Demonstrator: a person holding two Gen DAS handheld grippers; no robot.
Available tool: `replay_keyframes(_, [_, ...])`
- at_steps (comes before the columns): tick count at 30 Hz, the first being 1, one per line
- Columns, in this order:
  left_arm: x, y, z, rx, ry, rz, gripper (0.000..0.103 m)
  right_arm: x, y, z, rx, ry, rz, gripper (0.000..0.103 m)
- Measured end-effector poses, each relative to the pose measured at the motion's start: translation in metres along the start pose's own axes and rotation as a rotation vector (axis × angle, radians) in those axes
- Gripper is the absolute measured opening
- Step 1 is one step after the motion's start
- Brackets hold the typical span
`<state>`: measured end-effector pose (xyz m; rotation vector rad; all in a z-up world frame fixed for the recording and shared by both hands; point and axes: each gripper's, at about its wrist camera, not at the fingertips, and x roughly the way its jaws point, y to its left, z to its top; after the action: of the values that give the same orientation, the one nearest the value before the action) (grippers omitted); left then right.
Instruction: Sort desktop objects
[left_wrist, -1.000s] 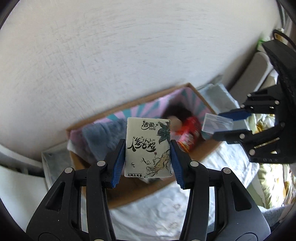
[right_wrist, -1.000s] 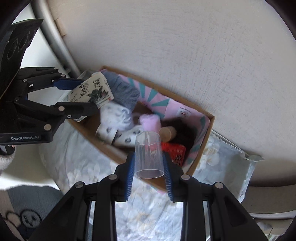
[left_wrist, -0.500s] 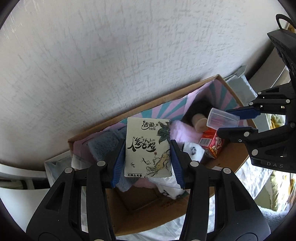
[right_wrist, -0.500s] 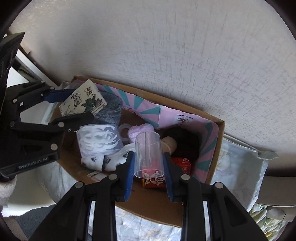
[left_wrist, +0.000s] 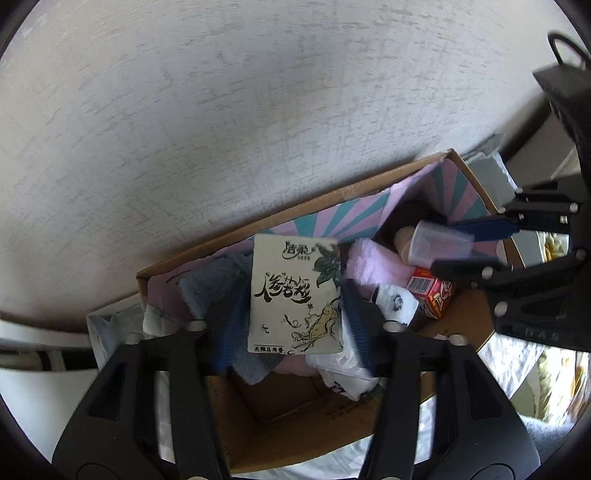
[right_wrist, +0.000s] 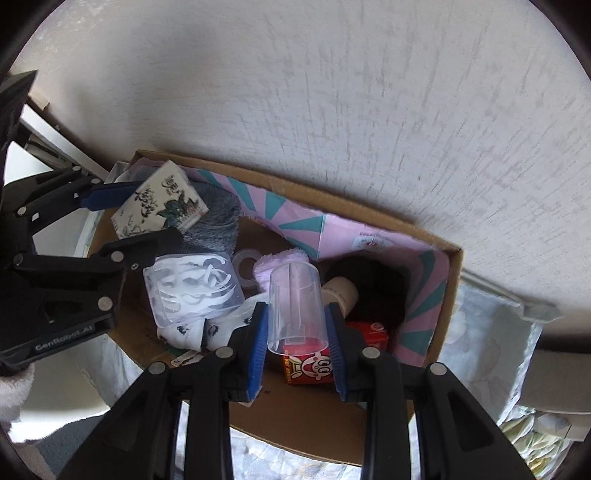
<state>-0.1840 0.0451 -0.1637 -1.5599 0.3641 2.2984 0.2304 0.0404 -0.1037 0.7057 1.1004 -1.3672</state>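
Left gripper (left_wrist: 295, 314) jaws opening, wide of white printed tissue pack (left_wrist: 295, 295), pack loose between them above open cardboard box (right_wrist: 452, 280). Right gripper (right_wrist: 297, 332) jaws opening around clear plastic cup (right_wrist: 297, 306), over red carton (right_wrist: 314, 365). Risk: cup may bounce off carton, roll out.
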Motion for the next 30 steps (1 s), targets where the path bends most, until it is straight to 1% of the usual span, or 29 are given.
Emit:
replay_keyframes(1, [0.000,-0.001,0.000,-0.005,0.001,0.017,0.100,0.002,-0.003,-0.001,0.026,0.006,0.002,0.055])
replay_keyframes(2, [-0.003,0.000,-0.002,-0.008,-0.027,0.028,0.103,0.003,-0.005,-0.003,0.044,0.008,-0.002,0.064])
replay_keyframes(3, [-0.005,0.000,-0.002,-0.009,-0.041,0.033,0.103,0.003,-0.007,-0.005,0.055,0.005,-0.026,0.079])
replay_keyframes(4, [-0.008,0.001,-0.003,-0.013,-0.050,0.036,0.103,0.003,-0.008,-0.006,0.061,-0.001,-0.037,0.092])
replay_keyframes(5, [-0.011,0.002,-0.004,-0.023,-0.056,0.041,0.103,0.002,-0.011,-0.010,0.078,-0.011,-0.043,0.100])
replay_keyframes(6, [-0.014,0.004,-0.005,-0.031,-0.068,0.046,0.103,0.002,-0.014,-0.012,0.094,-0.011,-0.043,0.102])
replay_keyframes(7, [-0.018,0.006,-0.007,-0.037,-0.085,0.052,0.103,0.001,-0.016,-0.014,0.105,-0.011,-0.036,0.102])
replay_keyframes(8, [-0.021,0.006,-0.007,-0.042,-0.095,0.060,0.103,-0.001,-0.019,-0.017,0.129,-0.014,-0.012,0.102])
replay_keyframes(10, [-0.025,0.008,-0.009,-0.052,-0.103,0.068,0.103,-0.004,-0.020,-0.020,0.147,-0.023,0.001,0.102])
replay_keyframes(13, [-0.030,0.007,-0.009,-0.058,-0.112,0.069,0.103,-0.012,-0.020,-0.023,0.153,-0.043,-0.032,0.102])
replay_keyframes(19, [-0.042,-0.001,-0.014,-0.082,-0.144,0.078,0.103,-0.029,-0.015,-0.033,0.162,-0.084,-0.068,0.102])
replay_keyframes(20, [-0.046,-0.002,-0.017,-0.089,-0.152,0.085,0.103,-0.035,-0.012,-0.036,0.082,-0.085,-0.110,0.102])
replay_keyframes(24, [-0.066,-0.005,-0.024,-0.119,-0.175,0.103,0.103,-0.057,-0.004,-0.049,0.072,-0.131,-0.173,0.102])
replay_keyframes(26, [-0.080,-0.007,-0.031,-0.154,-0.193,0.096,0.103,-0.068,0.001,-0.048,0.074,-0.153,-0.180,0.102])
replay_keyframes(27, [-0.087,-0.008,-0.034,-0.164,-0.207,0.086,0.103,-0.070,-0.007,-0.052,0.079,-0.164,-0.176,0.102])
replay_keyframes(28, [-0.095,-0.009,-0.037,-0.173,-0.222,0.081,0.103,-0.079,-0.004,-0.058,0.082,-0.180,-0.175,0.102])
replay_keyframes(29, [-0.105,-0.011,-0.041,-0.186,-0.238,0.087,0.103,-0.086,0.000,-0.060,0.084,-0.189,-0.179,0.102])
replay_keyframes(30, [-0.111,-0.013,-0.043,-0.193,-0.248,0.096,0.103,-0.081,0.006,-0.061,0.084,-0.197,-0.183,0.102])
